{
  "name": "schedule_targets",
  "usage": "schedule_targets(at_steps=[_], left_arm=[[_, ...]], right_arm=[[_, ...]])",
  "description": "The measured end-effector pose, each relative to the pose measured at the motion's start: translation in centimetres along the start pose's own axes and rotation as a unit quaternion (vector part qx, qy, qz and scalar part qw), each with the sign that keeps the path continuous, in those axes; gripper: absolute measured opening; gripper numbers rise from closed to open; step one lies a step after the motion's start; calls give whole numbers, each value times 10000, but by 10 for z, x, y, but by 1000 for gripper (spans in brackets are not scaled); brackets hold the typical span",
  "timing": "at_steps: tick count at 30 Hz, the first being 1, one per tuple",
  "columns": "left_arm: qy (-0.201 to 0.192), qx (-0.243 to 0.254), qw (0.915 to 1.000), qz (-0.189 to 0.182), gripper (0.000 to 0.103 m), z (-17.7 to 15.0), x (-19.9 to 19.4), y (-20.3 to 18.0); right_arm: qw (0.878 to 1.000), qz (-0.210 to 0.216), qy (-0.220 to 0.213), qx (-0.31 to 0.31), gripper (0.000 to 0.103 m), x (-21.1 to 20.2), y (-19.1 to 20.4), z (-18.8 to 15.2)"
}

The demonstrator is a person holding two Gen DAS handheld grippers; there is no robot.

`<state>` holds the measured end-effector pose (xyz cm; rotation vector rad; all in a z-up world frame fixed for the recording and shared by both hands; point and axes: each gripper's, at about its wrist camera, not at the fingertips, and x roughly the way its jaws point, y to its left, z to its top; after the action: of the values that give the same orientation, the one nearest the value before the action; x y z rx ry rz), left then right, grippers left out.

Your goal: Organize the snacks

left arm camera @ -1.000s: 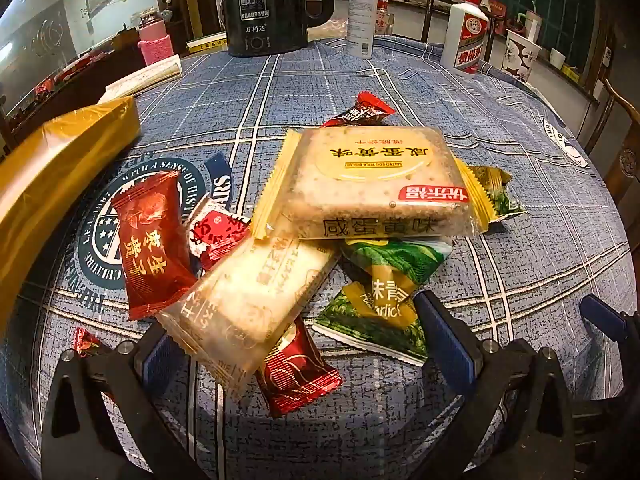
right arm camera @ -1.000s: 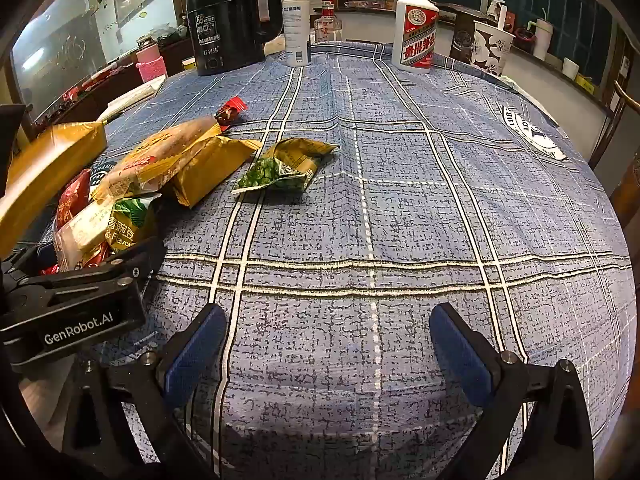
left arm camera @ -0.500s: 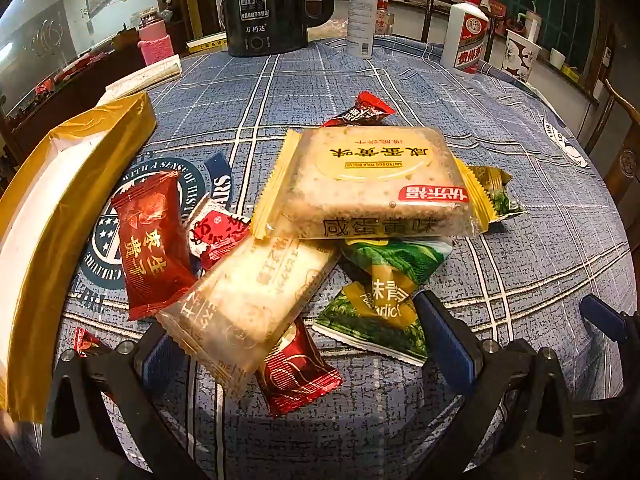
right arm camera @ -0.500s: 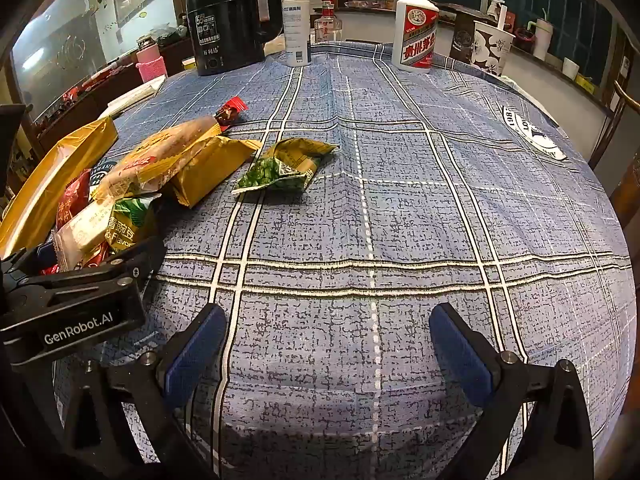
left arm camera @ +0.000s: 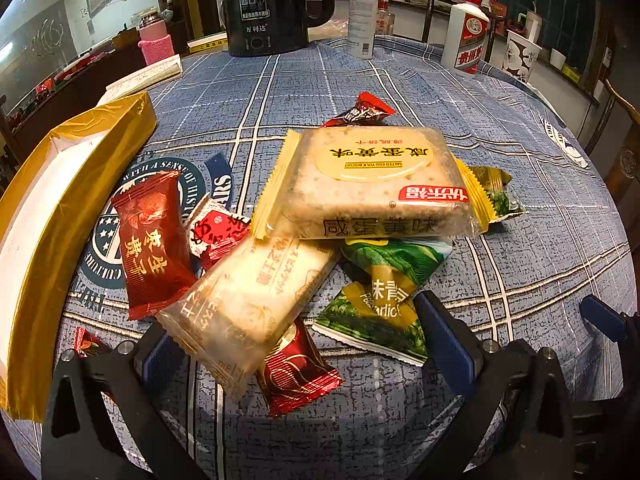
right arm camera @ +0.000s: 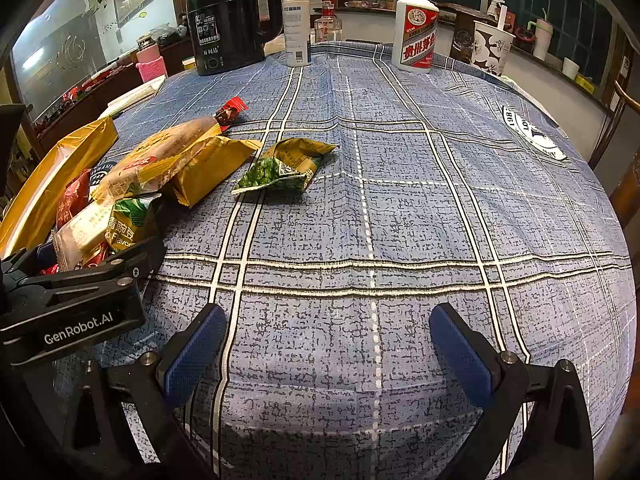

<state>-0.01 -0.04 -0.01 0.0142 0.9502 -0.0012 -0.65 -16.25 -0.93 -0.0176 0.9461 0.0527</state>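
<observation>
Left gripper (left arm camera: 298,344): jaws stood wide apart, holding nothing; the near ends of a clear biscuit pack (left arm camera: 248,304) and a dark red sachet (left arm camera: 298,372) lay between its fingers without being clamped.

Right gripper (right arm camera: 328,348): jaws wide apart, empty, over bare tablecloth (right arm camera: 400,208) near the table's front edge.

Snack heap, toward the table's left side:
- Salted-egg biscuit pack (left arm camera: 372,184), topmost, long axis across the table, crimped yellow ends pointing left and right.
- Clear biscuit pack, beneath it, long axis diagonal, running from near-left to far-right.
- Red sachet (left arm camera: 154,240), long axis running roughly toward the far edge, leaning slightly left.
- Green pea packet (left arm camera: 380,300), partly under the salted-egg pack.
- Small red-and-white packet (left arm camera: 218,232), between the red sachet and the clear pack.
- Red candy (left arm camera: 360,110), beyond the heap.
- Second green pea packet (right arm camera: 286,168), apart, right of the heap.

Gold box (left arm camera: 52,232): at the left edge, open side up, long axis toward the far edge.

Far edge: black kettle (right arm camera: 230,20), spray bottle (right arm camera: 297,26), white liquor bottle (right arm camera: 415,30).
</observation>
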Motion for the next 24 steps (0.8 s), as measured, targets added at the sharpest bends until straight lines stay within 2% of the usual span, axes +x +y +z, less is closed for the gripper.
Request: schedule_targets(at_steps=[3, 8, 14, 16, 17, 20, 23, 24], left_arm=[[0, -83, 9999, 70, 103, -1, 1, -3], [264, 249, 9992, -172, 103, -3, -3, -3], [1025, 394, 9930, -439, 103, 6, -2, 3], [1165, 336, 9910, -562, 98, 6, -7, 8], [1195, 274, 9902, -665, 91, 6, -11, 14], [987, 188, 9908, -902, 88, 6, -35, 30], [560, 214, 9942, -897, 88, 8, -62, 49], [440, 188, 9951, -861, 88, 10, -69, 57]], right_arm=[[10000, -1, -4, 18, 102, 1, 0, 0], [9999, 79, 34, -57, 103, 0, -3, 2], [9994, 166, 228, -185, 103, 0, 0, 4], [9993, 164, 260, -208, 103, 0, 0, 4], [9992, 161, 285, -214, 103, 0, 1, 5], [9989, 154, 375, -235, 102, 1, 1, 7], [9986, 135, 484, -152, 86, -3, 0, 11], [9986, 188, 494, -78, 84, -6, -1, 13]])
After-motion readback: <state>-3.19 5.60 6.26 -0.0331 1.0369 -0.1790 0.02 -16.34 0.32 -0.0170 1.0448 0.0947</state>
